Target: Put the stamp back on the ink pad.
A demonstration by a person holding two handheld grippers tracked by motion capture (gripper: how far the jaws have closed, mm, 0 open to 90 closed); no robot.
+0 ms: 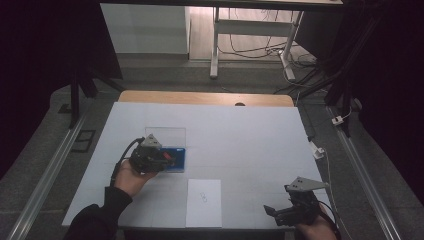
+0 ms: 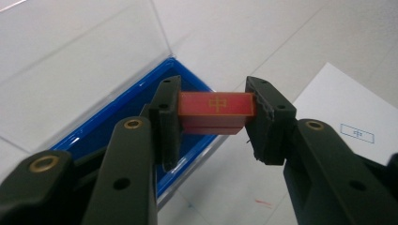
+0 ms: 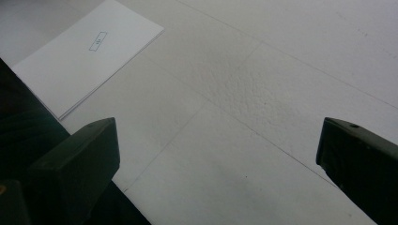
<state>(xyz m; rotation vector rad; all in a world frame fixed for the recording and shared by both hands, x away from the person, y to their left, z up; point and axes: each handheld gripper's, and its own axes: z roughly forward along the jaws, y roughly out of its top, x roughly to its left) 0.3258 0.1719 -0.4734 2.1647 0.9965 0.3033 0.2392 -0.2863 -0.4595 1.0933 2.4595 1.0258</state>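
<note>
Gripping a red block (image 2: 217,112) between its clenched jaws, the left gripper (image 2: 213,117) holds it just above the near edge of a blue tray (image 2: 117,123) with a clear raised lid (image 2: 70,51). A gold mark shows on the block's top face. The right gripper (image 3: 216,154), jaws spread wide and holding nothing, hovers over the white table (image 3: 263,84), near a printed white card (image 3: 84,51) lying flat.
</note>
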